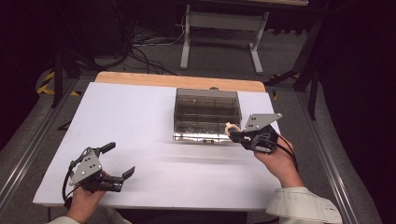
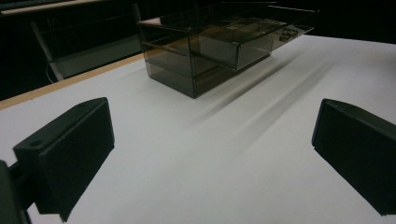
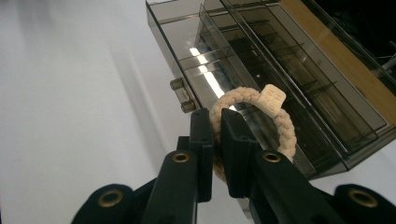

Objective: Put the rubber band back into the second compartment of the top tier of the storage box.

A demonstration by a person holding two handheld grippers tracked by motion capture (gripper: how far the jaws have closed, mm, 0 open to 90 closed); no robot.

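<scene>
The right gripper (image 3: 215, 140) had its jaws clamped on a cream braided rope ring (image 3: 254, 116), pinching one side of the loop so that the rest, with its small square tag (image 3: 272, 99), stood free above the jaw tips. In the high view the ring (image 1: 230, 128) hung just at the front right corner of the smoky clear drawer box (image 1: 207, 113), over the pulled-out lower drawer (image 3: 205, 70) with its dividers and two small round knobs (image 3: 182, 95). The likely trouble from there, as I judged it, was the thin grip: the jaws held only a short stretch of soft cord, so a brush of the free loop against the drawer wall or a divider could twist it out of the pinch, or let it drop into the wrong compartment. A low approach might also knock the light box along the desk (image 1: 140, 135). Room was tight at the box, with its upper tray overhanging the drawer's rear compartments, leaving the front ones most open from above. Elsewhere the white desk lay bare and wide. The left gripper (image 1: 119, 161) rested near the front left edge, well apart from the box, its jaws wide apart on nothing, leaving the right hand (image 1: 279, 161) a free path.
</scene>
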